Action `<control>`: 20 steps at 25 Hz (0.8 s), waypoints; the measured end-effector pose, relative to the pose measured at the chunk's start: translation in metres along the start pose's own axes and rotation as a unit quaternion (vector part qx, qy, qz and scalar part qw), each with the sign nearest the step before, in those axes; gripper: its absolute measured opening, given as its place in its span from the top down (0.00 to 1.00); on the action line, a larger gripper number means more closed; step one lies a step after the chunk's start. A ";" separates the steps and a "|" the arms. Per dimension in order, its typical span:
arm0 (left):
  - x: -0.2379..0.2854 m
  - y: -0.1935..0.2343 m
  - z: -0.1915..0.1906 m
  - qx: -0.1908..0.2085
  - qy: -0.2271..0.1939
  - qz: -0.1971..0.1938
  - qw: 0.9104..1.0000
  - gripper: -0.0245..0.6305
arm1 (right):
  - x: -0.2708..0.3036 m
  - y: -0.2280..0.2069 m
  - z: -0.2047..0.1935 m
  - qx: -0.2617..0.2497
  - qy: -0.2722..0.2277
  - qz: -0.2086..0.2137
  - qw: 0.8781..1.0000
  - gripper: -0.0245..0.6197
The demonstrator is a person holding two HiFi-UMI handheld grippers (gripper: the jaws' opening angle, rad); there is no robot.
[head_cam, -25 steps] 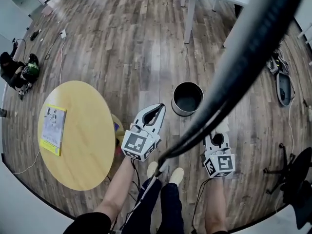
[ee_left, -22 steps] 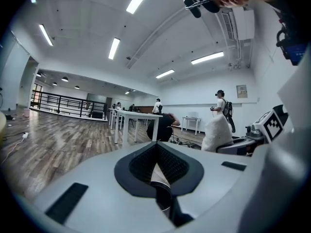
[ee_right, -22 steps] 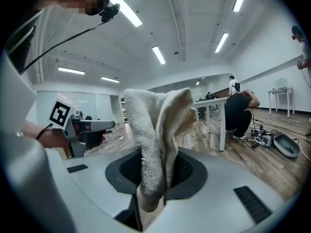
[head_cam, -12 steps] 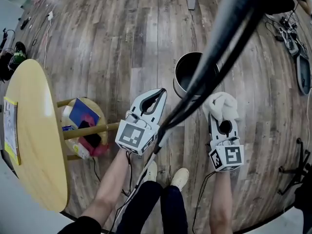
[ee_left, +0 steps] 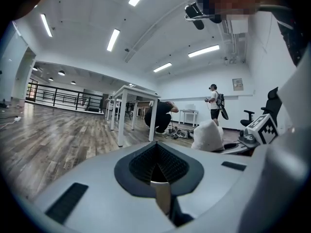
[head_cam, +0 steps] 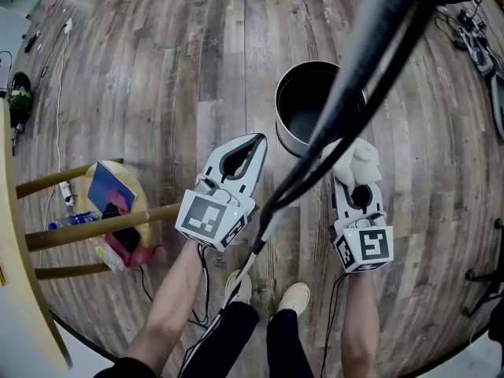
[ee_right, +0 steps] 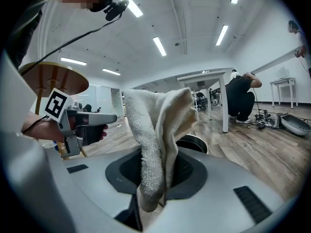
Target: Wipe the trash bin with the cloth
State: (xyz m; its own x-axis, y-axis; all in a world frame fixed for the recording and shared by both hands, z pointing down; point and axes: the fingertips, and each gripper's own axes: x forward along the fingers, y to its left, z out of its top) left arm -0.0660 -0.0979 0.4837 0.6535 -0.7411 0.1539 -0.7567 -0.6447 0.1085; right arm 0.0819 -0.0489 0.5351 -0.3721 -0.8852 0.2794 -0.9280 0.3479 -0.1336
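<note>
The trash bin (head_cam: 309,107) is a round metal can with a dark inside, standing on the wood floor just ahead of both grippers. My right gripper (head_cam: 355,181) is shut on a white terry cloth (head_cam: 357,161), which bunches up out of the jaws right beside the bin's near right rim. In the right gripper view the cloth (ee_right: 156,130) stands up from the right gripper (ee_right: 153,198), with the bin (ee_right: 195,143) low behind it. My left gripper (head_cam: 255,141) is shut and holds nothing, its tip a little left of the bin. The left gripper (ee_left: 156,148) points level across the room.
A round yellow table (head_cam: 17,290) with wooden rungs (head_cam: 94,225) stands at the left, over a bag of items (head_cam: 116,211). A thick black cable (head_cam: 354,93) crosses the head view. Cables and gear (head_cam: 472,30) lie at the top right. A crouching person (ee_left: 163,115) is beside a white table (ee_left: 129,106).
The head view has swung from the yellow table toward the bin, which now looks larger and nearer. Both grippers have come up to it, the cloth still in the right one.
</note>
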 end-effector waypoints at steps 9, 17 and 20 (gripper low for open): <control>0.013 0.017 -0.095 -0.024 0.021 0.010 0.999 0.97 | 0.036 -0.015 -0.082 0.009 0.017 -0.001 1.000 0.81; 0.011 0.028 -0.190 -0.050 0.051 0.018 0.997 0.97 | 0.061 -0.018 -0.176 0.028 0.060 -0.003 0.998 0.82; 0.006 0.034 -0.228 -0.057 0.062 0.024 0.996 0.97 | 0.071 -0.021 -0.213 0.034 0.073 -0.003 0.997 0.82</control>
State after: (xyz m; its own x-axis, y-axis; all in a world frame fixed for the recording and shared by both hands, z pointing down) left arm -0.0924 -0.0819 0.7126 0.6143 -0.7376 0.2802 -0.7890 -0.5783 0.2076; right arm 0.0705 -0.0528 0.7603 -0.3697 -0.8308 0.4161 -0.9287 0.3163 -0.1937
